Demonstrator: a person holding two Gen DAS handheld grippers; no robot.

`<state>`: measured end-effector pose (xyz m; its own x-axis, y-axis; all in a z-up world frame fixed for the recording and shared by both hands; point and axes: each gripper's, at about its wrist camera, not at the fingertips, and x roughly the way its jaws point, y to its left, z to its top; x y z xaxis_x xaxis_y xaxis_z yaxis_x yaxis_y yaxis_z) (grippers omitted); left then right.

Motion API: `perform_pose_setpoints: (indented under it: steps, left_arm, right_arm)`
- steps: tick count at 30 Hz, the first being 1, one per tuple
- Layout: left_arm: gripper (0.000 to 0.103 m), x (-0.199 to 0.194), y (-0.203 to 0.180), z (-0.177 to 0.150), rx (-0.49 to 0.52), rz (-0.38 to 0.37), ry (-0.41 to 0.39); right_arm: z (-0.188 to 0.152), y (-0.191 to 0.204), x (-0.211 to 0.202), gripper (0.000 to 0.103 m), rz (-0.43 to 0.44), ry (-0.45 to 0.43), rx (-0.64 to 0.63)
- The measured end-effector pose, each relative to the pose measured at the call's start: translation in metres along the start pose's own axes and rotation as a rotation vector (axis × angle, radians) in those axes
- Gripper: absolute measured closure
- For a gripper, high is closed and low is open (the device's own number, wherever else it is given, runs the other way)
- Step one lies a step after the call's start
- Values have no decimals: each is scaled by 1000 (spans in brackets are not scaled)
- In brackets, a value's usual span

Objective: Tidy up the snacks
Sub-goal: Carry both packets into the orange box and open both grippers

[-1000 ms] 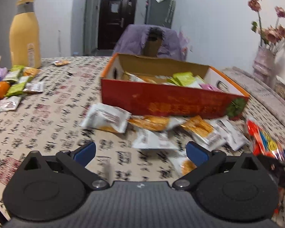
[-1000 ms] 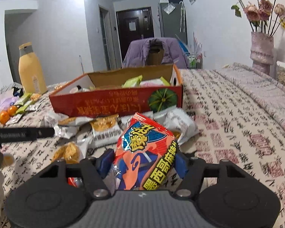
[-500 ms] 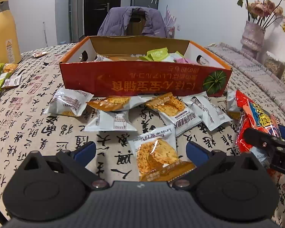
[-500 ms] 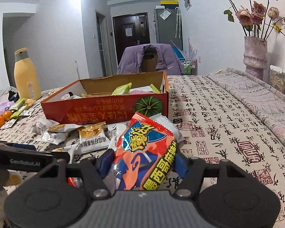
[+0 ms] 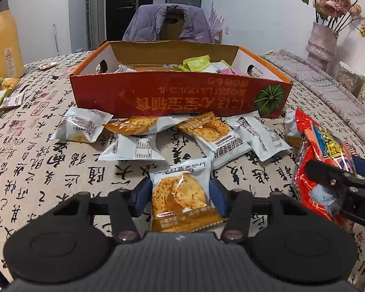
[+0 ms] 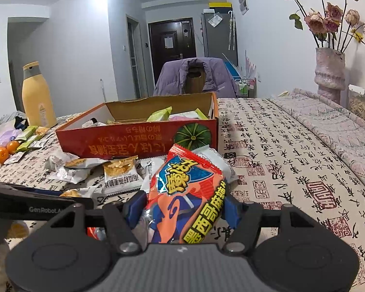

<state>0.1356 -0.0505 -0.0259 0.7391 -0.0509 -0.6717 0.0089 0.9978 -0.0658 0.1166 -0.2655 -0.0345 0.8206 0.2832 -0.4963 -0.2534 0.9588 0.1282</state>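
An open red cardboard box (image 5: 180, 95) (image 6: 138, 141) holds green, pink and white snack packs. Several white-and-orange cracker packets (image 5: 131, 146) lie loose in front of it. My left gripper (image 5: 180, 194) is shut on one cracker packet (image 5: 180, 194), its blue pads against both sides. My right gripper (image 6: 182, 206) is shut on a red-and-blue chip bag (image 6: 185, 197), held above the table right of the pile; the bag also shows in the left wrist view (image 5: 323, 155).
A yellow bottle (image 6: 37, 97) stands at the far left with green packets (image 6: 28, 133) and oranges (image 6: 6, 150). A vase of dried roses (image 6: 329, 70) stands at the far right. A chair with a purple jacket (image 5: 168, 24) is behind the box.
My left gripper moved forward over a cracker packet and closed on it. My right gripper kept hold of the chip bag and rose slightly.
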Motion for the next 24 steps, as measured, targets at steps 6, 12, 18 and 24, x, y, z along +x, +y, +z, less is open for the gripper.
perform_pose_setpoints:
  steps: [6,12,18,24]
  left_arm:
    - [54,-12,3,3,9,-17,-35]
    - [54,-31,7,21,14,-22,-108]
    - [54,-45,11,48,17,-27,-188]
    - [54,-46,15,79,16,-28,-243]
  right_arm:
    - [4,1,0,38,6,-10,-6]
    - [17,7,1,38,15,-43,-24]
    - [41,17,9,38,32,-87,-41]
    - [69,27,22,38,35,-132,-72]
